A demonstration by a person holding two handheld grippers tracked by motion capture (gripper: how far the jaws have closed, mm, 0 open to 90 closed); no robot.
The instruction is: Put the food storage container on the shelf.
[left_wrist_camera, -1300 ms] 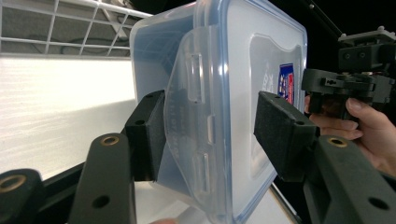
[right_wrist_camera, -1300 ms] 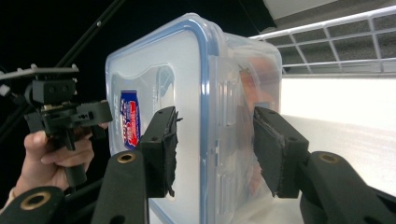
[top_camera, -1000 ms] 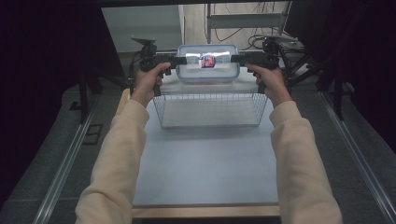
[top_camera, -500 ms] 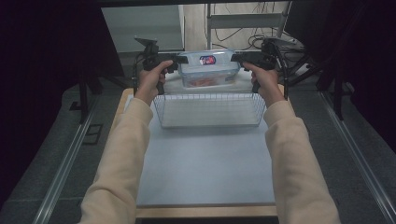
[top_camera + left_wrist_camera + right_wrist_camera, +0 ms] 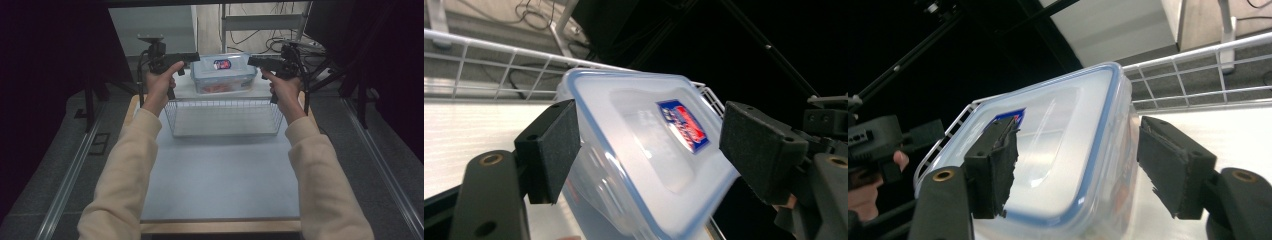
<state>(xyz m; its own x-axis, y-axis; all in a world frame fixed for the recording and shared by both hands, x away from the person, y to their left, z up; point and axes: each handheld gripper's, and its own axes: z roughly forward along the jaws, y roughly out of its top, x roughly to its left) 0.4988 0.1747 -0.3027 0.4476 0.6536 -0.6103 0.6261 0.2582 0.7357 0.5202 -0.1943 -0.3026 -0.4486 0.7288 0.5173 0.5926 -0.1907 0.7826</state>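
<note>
1. I have the left gripper at the box's left end. Its jaws have just been opening and now stand apart.
2. In the left gripper view the box lies between the two pads; the left pad is at the box's edge, the right one stands off from it with a clear gap.
3. My right gripper is at the box's right end. Its jaws have also just been opening and stand apart.
4. In the right gripper view the box sits between the pads; the right pad is clear of the box wall, while the left pad crosses in front of the lid and I cannot tell whether it touches.
5. The box is a clear plastic one with a blue-rimmed lid and a red and blue label on top. Something reddish shows through its wall.
6. It is at the far end of the surface, just behind the wire basket, with both grippers level with its lid.
7. In the gripper views the lid looks tilted, though those cameras are turned with my hands.
8. The basket stands on the surface between the box and me.
</note>
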